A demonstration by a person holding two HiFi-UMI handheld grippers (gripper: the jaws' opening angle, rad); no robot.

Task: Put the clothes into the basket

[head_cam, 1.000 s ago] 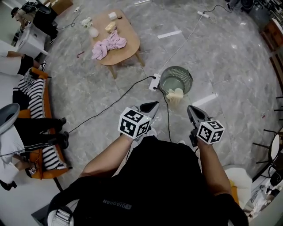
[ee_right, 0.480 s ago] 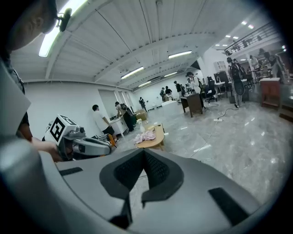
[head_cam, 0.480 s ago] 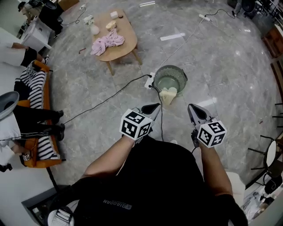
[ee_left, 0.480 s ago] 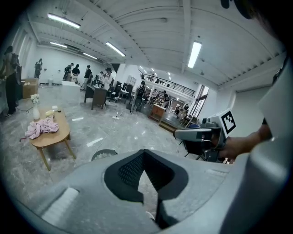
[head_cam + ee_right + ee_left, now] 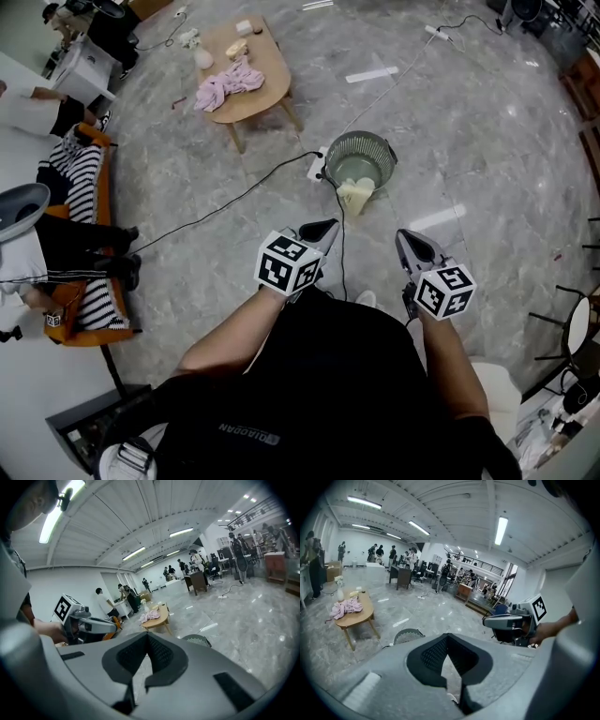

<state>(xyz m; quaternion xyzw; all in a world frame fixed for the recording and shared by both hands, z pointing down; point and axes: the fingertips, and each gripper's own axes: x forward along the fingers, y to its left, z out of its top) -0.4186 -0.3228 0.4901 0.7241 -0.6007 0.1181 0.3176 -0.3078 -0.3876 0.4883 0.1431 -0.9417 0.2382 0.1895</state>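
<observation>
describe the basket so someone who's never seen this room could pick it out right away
Start at the oval wooden table on the grey marble floor and look from it toward the person. There, beside a white power strip, stands a round basket of dark mesh. A pale yellow cloth draped over its near rim marks it out.

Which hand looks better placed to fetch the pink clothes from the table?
Probably the left. The pink clothes lie on the wooden table, ahead and to the left, on the left gripper's side; the right gripper sits farther across. Both are shut and empty.
</observation>
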